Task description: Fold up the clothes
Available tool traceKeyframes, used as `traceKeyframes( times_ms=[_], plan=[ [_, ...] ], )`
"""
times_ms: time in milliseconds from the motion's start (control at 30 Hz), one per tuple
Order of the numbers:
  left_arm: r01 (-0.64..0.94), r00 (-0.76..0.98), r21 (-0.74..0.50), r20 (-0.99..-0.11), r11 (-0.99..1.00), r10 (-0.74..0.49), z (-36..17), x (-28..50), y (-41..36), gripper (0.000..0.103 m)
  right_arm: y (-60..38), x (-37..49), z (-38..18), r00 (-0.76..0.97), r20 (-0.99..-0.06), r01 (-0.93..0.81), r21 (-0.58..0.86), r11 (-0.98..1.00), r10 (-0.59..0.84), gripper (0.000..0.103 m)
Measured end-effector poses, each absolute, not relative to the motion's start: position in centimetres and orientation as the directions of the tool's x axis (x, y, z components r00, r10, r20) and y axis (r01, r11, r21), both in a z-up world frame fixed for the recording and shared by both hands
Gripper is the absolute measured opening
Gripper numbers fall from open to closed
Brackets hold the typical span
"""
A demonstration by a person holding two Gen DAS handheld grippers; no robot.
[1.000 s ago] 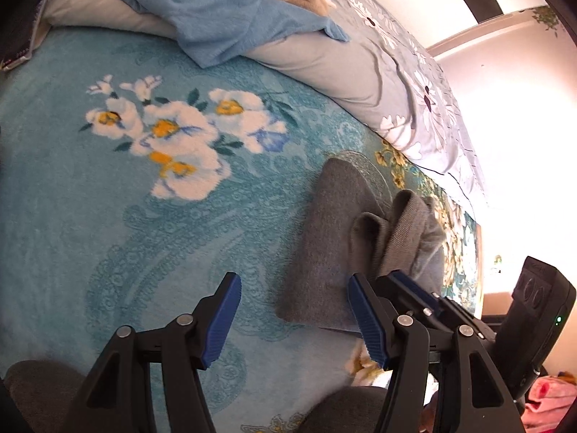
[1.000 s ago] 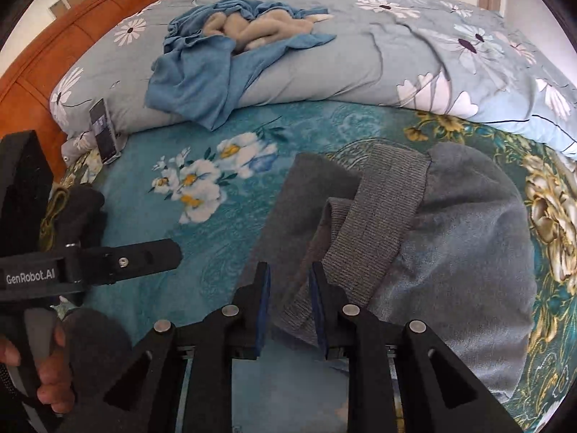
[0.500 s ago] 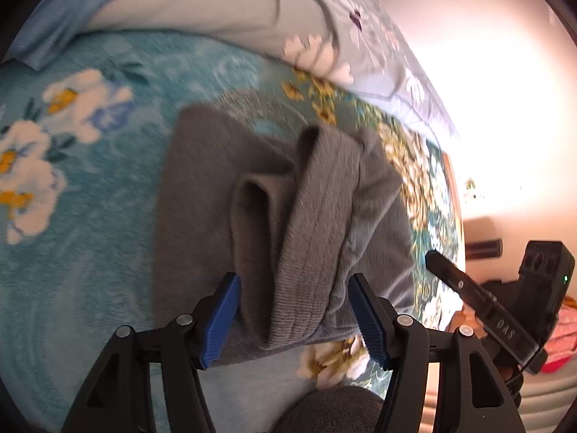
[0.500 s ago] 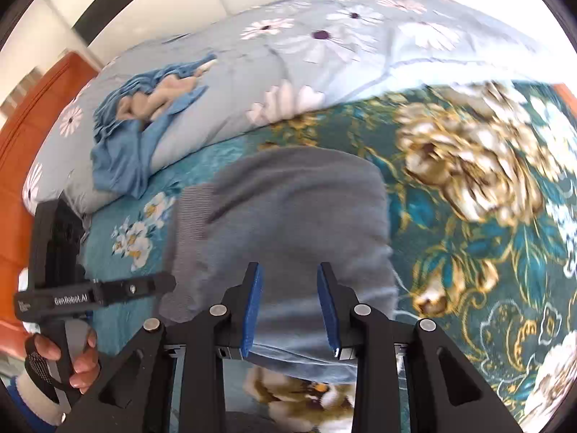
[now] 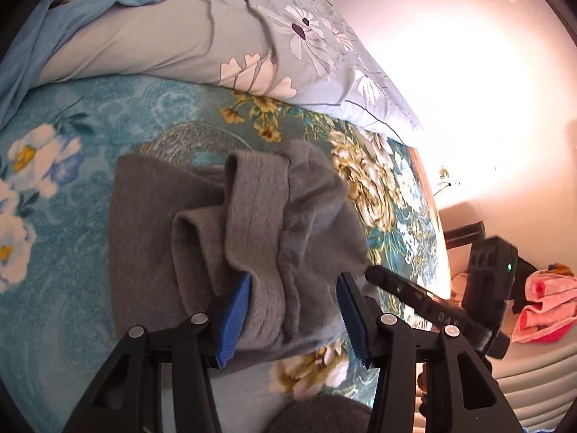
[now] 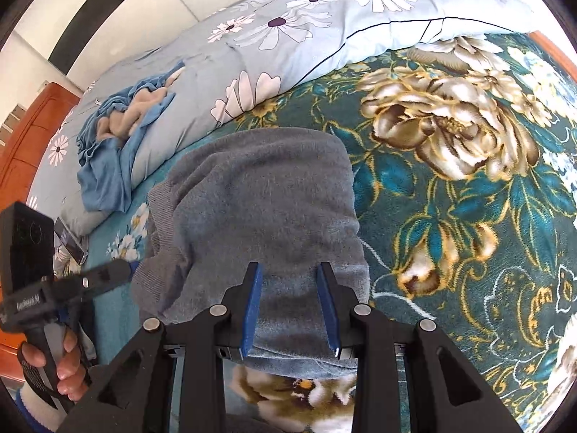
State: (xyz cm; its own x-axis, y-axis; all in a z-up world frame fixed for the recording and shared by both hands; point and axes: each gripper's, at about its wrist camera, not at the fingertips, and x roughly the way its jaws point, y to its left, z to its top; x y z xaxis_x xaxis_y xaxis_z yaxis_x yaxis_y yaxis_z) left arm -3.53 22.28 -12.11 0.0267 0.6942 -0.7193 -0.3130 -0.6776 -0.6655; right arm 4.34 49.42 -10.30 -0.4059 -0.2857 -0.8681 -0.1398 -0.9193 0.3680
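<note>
Two grippers sit at the near edge of one gray sweater [image 5: 230, 223], and that sweater is the landmark here. It lies partly folded on the teal flowered blanket [image 5: 72, 166], just this side of the pale blue daisy quilt [image 5: 202, 47]. Its long way runs from the near edge up toward the quilt.

The left gripper [image 5: 292, 310] is at the sweater's lumpy left part, where a ribbed roll of cloth stands up. Its jaws are closing, and the roll sits between the blue pads [image 5: 232, 315]. I cannot tell if they press it yet.

The right gripper [image 6: 290, 310] is at the smooth right part of the same near edge. Its jaws are partly open, with flat sweater cloth showing between them, but they do not look like they pinch anything.

Both grippers sit side by side along that edge, and the rest of the sweater lies straight ahead of both. I think the next fold goes away from the person, toward the quilt. The left one looks closer to getting a hold.
</note>
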Motion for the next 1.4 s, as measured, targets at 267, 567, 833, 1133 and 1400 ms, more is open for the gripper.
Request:
traceKeyframes(
  times_ms=[267,567,833,1133,1400],
  plan=[
    [-0.164,0.111,-0.754,-0.654,-0.636,0.748,-15.2,-2.8,20.3,0.053,50.5,3.9,-10.9,-0.402,-0.869,-0.181,0.385,-0.905,-0.289,0.032],
    [-0.089,0.086,-0.815,-0.579,-0.572,0.811,-14.8,-3.1,20.6,0.052,50.4,4.4,-10.7,-0.397,-0.874,-0.192,0.377,-0.906,-0.28,0.032],
    [0.038,-0.014,-0.832,-0.555,-0.554,0.832,-15.1,-3.4,18.9,0.007,50.7,5.1,-10.2,-0.399,-0.874,-0.211,0.381,-0.9,-0.276,0.032],
    [-0.103,-0.051,-0.794,-0.598,-0.599,0.8,-11.6,-0.8,14.6,0.008,50.8,5.3,-9.6,-0.416,-0.858,-0.185,0.404,-0.896,-0.301,0.032],
    [-0.045,-0.013,-0.704,-0.709,-0.709,0.705,-14.5,0.5,12.8,0.016,49.9,4.7,-12.4,-0.325,-0.902,-0.192,0.357,-0.914,-0.284,0.033]
  ],
)
